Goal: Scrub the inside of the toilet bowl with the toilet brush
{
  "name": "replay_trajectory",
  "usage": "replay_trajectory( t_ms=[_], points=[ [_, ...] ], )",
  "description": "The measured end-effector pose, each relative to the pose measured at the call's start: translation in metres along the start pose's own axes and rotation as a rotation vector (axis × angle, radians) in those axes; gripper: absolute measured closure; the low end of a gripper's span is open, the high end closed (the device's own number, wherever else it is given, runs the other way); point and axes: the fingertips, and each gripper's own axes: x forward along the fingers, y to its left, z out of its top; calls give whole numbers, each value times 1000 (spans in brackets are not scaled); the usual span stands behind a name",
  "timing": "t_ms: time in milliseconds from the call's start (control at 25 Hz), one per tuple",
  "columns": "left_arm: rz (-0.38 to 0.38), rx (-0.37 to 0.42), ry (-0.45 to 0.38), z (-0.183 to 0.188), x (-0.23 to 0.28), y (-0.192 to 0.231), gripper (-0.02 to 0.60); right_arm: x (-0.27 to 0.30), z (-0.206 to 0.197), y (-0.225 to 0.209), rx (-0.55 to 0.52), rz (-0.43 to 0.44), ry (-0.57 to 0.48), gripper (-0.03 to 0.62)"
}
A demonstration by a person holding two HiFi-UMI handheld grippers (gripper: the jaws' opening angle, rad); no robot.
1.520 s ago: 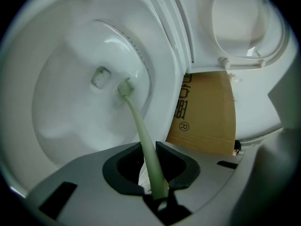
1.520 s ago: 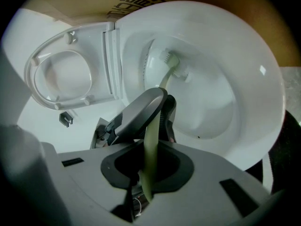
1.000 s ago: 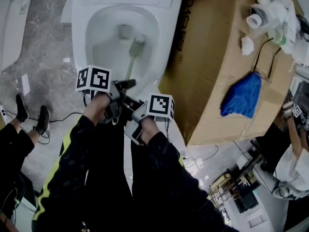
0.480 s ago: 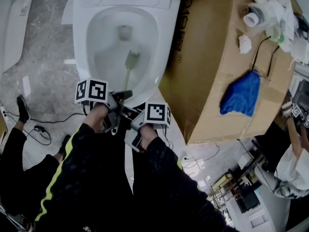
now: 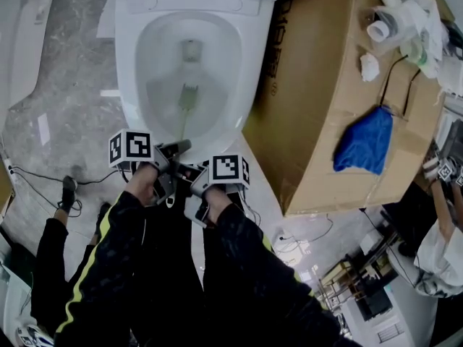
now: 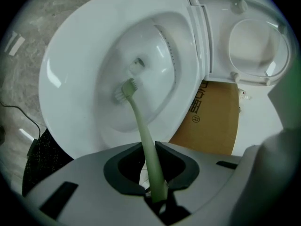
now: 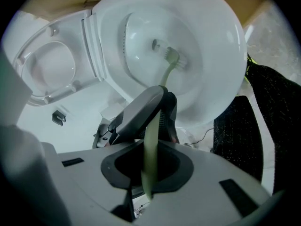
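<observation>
A white toilet bowl (image 5: 134, 85) stands open at the top of the head view. A pale green toilet brush (image 5: 187, 100) reaches down into it, its bristle head low on the near inner wall. My left gripper (image 5: 173, 150) and right gripper (image 5: 189, 173) sit side by side just below the bowl's front rim, both shut on the brush handle. The handle (image 6: 143, 135) runs up between the left jaws to the brush head (image 6: 125, 89) against the bowl wall. In the right gripper view the handle (image 7: 151, 149) passes the left gripper's body to the head (image 7: 172, 58).
A large cardboard box (image 5: 325, 100) stands right of the toilet, with a blue cloth (image 5: 365, 142) and white clutter (image 5: 398, 20) on top. The raised seat lid (image 6: 256, 46) stands behind the bowl. Cables (image 5: 43, 176) and another person's shoe (image 5: 69, 189) lie on the grey floor at the left.
The brush head has slid from the bowl's right side toward its middle and nearer the front wall. Both grippers shifted slightly with it. The bystander's feet at the left moved down.
</observation>
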Motion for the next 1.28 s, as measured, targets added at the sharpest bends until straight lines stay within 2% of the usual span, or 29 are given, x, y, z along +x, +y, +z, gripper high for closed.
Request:
replay_trajectory(
  t_ms=[200,680,1280],
  points=[
    [11,-16,-42,3,-10,6,511,9,-7,3,10,18,34,541],
    [-21,-77,-189,15,-16,4,511,9,-5,6,-55,-40,150,542],
    [-65,-84,-276,48,-16,-3,509,20,19,17,-130,-72,197,540]
  ],
)
